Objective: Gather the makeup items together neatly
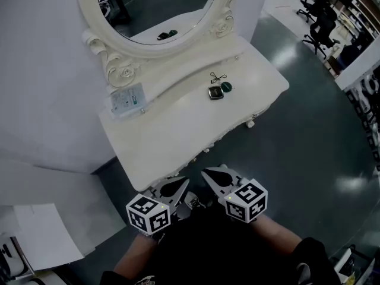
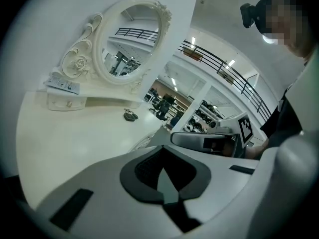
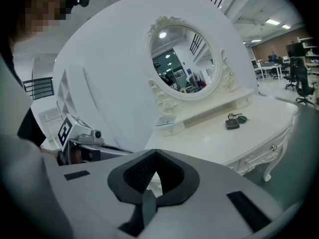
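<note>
gathering not yet begun
left gripper (image 1: 178,187) and right gripper (image 1: 212,174) jaws are closed, empty; compact (image 1: 215,92) at twelve o'clock must be reached.

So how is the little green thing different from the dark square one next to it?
The green thing is round; the dark one is square. The green thing is deep green; the dark one is blackish with a shiny edge. The green thing looks smaller than the dark one. Both lie close together on the white table.
</note>
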`<state>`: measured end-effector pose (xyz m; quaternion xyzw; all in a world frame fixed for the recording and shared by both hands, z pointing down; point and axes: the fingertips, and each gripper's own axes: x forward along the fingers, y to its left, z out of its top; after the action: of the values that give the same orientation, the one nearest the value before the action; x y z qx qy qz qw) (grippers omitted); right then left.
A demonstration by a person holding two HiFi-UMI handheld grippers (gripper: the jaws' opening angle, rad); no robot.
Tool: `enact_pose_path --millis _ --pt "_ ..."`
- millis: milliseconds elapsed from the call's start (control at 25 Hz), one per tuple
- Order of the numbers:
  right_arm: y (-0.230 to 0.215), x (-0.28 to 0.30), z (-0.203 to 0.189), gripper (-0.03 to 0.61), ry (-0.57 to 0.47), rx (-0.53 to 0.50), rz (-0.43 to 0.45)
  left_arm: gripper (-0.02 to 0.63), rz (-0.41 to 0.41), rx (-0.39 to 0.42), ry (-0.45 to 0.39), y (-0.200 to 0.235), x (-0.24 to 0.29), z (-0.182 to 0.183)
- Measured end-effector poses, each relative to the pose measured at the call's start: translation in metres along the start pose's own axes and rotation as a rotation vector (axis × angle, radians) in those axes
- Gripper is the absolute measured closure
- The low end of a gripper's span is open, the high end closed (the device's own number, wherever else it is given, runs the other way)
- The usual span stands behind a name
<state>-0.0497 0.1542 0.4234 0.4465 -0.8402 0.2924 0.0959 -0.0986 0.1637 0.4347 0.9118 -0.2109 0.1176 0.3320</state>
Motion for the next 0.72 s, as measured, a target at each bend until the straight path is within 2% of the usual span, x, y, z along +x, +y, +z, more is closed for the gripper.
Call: enact_pose_path --millis 480,720 --pt "-0.007 -0.002 0.011 0.549 -0.022 0.009 -0.023 0.605 0.006 0.021 0.003 0.004 0.000 0.003" --pt "-0.024 0.001 0.021 0.549 -0.044 0.019 -0.057 0.606 0.039 0.020 0.004 0.013 0.000 0.006"
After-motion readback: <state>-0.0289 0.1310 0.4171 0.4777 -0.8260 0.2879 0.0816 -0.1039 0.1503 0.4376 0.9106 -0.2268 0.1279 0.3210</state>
